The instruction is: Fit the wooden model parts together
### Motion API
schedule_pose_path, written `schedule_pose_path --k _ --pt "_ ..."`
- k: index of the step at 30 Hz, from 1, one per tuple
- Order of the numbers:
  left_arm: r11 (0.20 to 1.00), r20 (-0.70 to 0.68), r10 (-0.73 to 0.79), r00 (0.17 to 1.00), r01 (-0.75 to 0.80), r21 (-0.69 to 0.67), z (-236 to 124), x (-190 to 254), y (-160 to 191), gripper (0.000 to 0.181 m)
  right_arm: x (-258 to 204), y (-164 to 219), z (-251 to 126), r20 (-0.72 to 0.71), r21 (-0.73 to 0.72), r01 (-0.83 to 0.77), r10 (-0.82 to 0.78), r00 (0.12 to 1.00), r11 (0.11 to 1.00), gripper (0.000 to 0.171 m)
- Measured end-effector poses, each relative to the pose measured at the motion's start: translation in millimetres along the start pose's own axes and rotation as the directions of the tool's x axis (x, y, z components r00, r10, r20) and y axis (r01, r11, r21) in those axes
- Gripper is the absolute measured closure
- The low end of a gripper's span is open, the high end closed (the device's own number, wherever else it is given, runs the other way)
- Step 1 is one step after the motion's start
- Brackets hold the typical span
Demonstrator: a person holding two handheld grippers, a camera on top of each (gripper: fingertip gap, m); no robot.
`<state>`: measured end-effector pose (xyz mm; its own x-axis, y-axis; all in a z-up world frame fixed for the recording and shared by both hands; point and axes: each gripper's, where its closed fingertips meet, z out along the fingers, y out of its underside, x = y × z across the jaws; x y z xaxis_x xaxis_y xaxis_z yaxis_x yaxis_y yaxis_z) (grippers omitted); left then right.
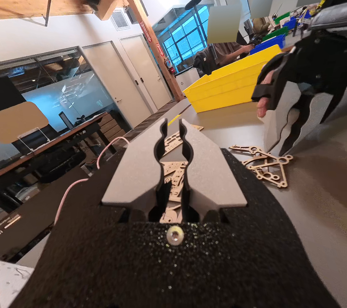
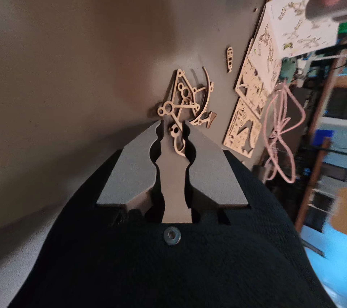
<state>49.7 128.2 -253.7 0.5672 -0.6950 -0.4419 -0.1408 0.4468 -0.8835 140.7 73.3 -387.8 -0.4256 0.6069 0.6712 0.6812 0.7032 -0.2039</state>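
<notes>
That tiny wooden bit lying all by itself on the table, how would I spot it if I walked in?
Find the grey table, then the wooden sheets along its edge by the pink cable. Between those sheets and the tangled pile of cut-out parts lies the small piece. It is a short, narrow strip with ladder-like slots, touching nothing, whereas the pile's parts are larger, ringed and overlapping.

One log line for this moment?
left gripper: open, over wooden sheet | right gripper: open, at loose wooden parts | nothing held
</notes>
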Motion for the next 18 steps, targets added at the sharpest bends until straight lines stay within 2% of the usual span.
schedule_pose_path --k 4,8,10,15,18 --pt "1.000 -0.019 -0.005 1.000 0.005 -0.005 1 4 0 0.171 5 -2 4 -0.071 -0.041 0.103 -0.106 0.992 0.994 0.153" --pt "1.000 -0.054 0.002 0.999 -0.003 -0.015 3 13 -1 0.169 3 -3 9 -0.082 -0.062 0.143 -0.147 0.986 0.988 0.168" --pt "0.999 -0.073 0.016 0.997 -0.018 -0.027 4 17 -1 0.169 7 -2 9 -0.110 -0.073 0.140 -0.147 0.983 0.988 0.170" --pt "0.997 -0.082 0.055 0.995 -0.059 -0.047 6 22 0 0.174 31 2 -2 -0.214 -0.027 0.002 -0.008 0.977 1.000 0.169" --pt "0.999 -0.103 0.028 0.994 -0.030 -0.013 6 27 -6 0.169 49 -10 -15 -0.211 0.183 -0.214 0.251 0.945 0.959 0.169"
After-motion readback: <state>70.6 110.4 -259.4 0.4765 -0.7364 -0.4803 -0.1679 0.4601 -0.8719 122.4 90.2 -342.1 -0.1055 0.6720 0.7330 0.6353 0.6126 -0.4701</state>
